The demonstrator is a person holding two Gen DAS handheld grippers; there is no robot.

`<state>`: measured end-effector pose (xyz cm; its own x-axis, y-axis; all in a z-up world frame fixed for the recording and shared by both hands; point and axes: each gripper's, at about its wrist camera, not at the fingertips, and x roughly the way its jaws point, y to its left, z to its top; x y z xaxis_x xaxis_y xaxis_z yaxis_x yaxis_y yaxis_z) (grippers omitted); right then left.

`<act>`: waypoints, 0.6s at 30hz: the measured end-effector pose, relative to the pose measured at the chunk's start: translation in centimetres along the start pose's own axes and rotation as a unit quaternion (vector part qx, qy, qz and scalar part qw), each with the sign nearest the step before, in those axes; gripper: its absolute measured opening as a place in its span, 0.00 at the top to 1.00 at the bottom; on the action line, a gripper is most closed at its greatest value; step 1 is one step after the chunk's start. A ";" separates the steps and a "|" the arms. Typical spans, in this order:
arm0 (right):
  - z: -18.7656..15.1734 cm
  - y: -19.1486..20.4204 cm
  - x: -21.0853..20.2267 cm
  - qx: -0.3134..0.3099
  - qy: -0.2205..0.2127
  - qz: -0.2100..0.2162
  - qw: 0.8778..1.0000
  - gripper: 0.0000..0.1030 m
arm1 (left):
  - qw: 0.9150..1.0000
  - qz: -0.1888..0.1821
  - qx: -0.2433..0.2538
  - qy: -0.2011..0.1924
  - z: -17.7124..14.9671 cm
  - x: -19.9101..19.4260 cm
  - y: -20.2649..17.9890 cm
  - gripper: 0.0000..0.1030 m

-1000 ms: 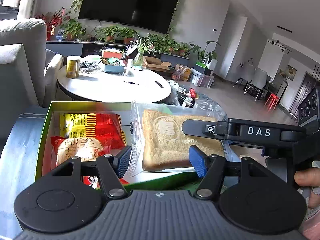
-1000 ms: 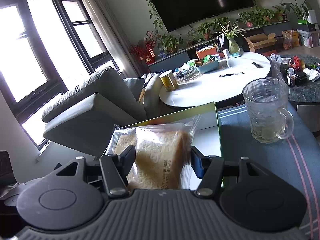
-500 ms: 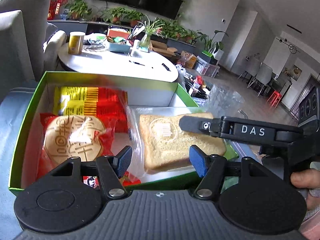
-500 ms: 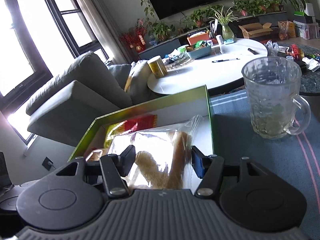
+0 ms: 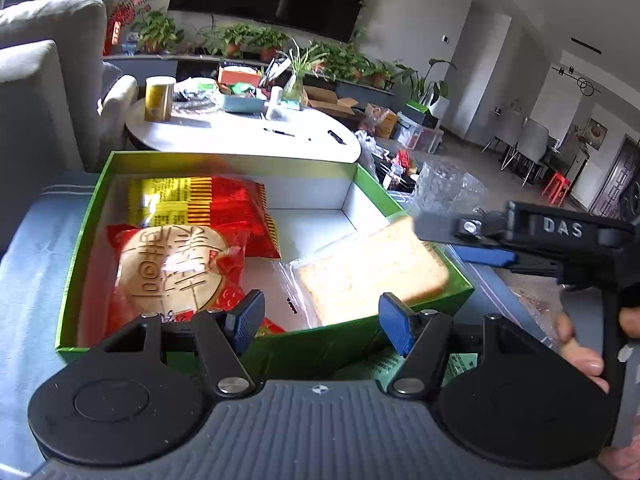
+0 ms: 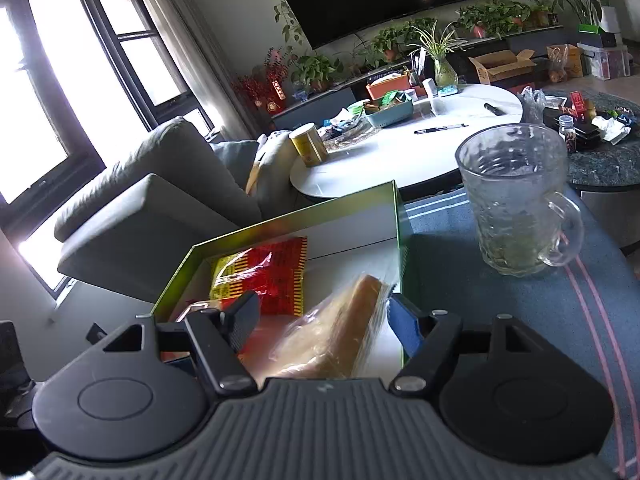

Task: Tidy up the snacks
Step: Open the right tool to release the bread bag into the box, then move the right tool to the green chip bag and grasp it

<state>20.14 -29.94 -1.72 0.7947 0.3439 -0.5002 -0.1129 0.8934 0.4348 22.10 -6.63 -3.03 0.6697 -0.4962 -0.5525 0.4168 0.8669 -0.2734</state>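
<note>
A green box (image 5: 224, 158) with a white inside holds a red-and-yellow snack pack (image 5: 200, 204) and a round cake in red wrap (image 5: 172, 268). A bread slice in a clear bag (image 5: 372, 276) leans tilted against the box's right wall. My right gripper (image 6: 324, 320) hangs over that side of the box (image 6: 280, 220); its jaws are opening and the blurred bread (image 6: 340, 332) lies loose between them. In the left wrist view the right gripper (image 5: 460, 242) is just right of the bread. My left gripper (image 5: 320, 320) stands open and empty at the box's near wall.
A glass mug (image 6: 516, 204) stands on the blue cloth right of the box. A green packet (image 5: 384, 364) lies under my left gripper, and another clear bag (image 5: 532, 300) by the person's hand. A white round table (image 5: 240, 136) and a grey armchair (image 6: 160, 200) are behind.
The right jaws have spread apart and the bread, held upright before, has tipped down into the box's right side. The left gripper has dipped a little toward the box.
</note>
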 end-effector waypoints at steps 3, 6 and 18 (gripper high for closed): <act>-0.6 -0.1 -1.5 -0.003 -0.002 -0.009 1.000 0.35 | 1.000 -0.005 0.002 -0.012 -0.3 -1.3 -0.5 0.41; -1.7 -0.6 -2.8 0.000 0.004 -0.018 1.000 0.35 | 1.000 -0.013 0.005 -0.012 -0.7 -2.1 -1.3 0.40; -5.3 -2.6 -1.7 0.019 0.059 -0.079 0.995 0.35 | 0.999 -0.023 0.021 0.020 -2.6 -1.7 -3.4 0.40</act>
<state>15.91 -31.32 -5.95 0.7251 0.2334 -0.6479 0.0319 0.9285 0.3701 17.93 -8.62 -3.16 0.6237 -0.5327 -0.5720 0.4730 0.8398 -0.2664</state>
